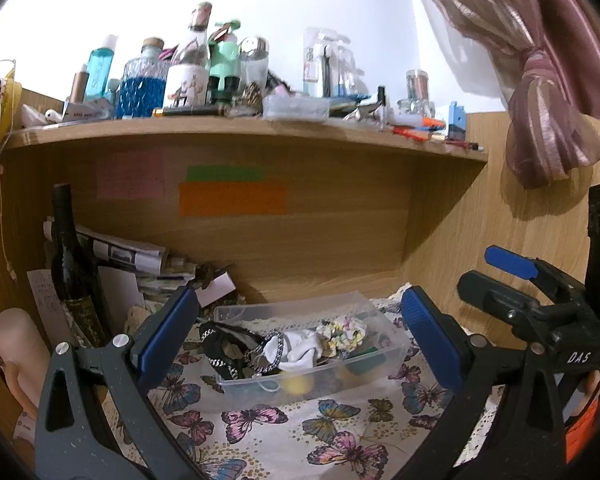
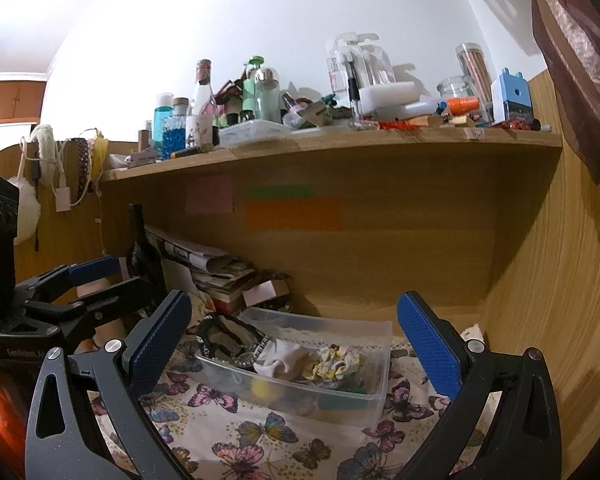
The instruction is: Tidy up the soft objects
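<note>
A wooden desk nook is filling both views, with a butterfly-print cloth (image 1: 284, 432) covering the desktop and a cluttered shelf (image 1: 236, 136) running overhead. A clear bin (image 1: 392, 356) is sitting on the cloth toward the desktop's back edge, slightly right of middle. Inside it, a black headband (image 1: 236, 348) with silver trim is lying at the left end, a white sock (image 1: 300, 350) is bunching in the middle, and a floral scrunchie (image 1: 346, 334) is resting just right of the sock, touching it. A yellow ball (image 1: 298, 386) is showing through the bin's front wall.

The left gripper (image 1: 300, 336) is hovering in front of the bin, jaws spread wide and holding nothing. The right gripper (image 2: 294, 344) is hanging beside it, jaws likewise gaping and empty. A dark bottle (image 1: 74, 276) is standing at the desktop's back left corner, beside stacked papers (image 1: 140, 258).
</note>
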The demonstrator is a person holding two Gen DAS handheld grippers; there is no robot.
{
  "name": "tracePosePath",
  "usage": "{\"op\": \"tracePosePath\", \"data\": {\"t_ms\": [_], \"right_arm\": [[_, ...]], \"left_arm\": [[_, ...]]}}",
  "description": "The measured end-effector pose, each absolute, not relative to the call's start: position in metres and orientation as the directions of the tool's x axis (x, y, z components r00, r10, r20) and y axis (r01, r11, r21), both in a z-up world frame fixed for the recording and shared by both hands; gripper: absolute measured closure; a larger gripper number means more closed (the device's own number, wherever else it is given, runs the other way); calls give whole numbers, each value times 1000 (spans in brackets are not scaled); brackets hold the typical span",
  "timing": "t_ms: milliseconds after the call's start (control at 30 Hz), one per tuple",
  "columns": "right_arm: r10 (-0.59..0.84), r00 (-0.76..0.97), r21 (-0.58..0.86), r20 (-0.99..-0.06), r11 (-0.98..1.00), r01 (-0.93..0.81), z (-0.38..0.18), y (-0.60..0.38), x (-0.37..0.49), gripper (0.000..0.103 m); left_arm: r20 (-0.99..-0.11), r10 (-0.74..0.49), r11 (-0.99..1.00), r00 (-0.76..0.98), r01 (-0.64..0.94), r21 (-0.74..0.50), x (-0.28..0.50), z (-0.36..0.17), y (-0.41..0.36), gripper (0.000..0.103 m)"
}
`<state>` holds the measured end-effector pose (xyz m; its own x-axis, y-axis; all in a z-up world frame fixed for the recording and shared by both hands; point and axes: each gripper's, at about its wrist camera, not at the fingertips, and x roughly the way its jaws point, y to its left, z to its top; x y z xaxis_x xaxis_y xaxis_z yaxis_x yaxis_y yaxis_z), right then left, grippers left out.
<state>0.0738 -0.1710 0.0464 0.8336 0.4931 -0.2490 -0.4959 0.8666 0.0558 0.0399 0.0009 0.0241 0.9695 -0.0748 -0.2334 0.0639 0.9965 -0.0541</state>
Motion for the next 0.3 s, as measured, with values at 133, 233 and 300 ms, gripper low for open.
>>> {"op": "tracePosePath", "data": {"t_ms": [133,233,300], "right_arm": [[490,827,91,-274,870,-485,40,-178,84,0],[493,822,113,-285,869,-482,37,-182,90,0],[490,822,116,-290,870,-478,36,-183,93,0]], "left_arm": [[-269,-78,995,960,59,-81,50,16,11,0],[-284,-83,994,955,60,-89,55,11,14,0],[-290,-79,995,954,56,-85,58,9,15,0]]}}
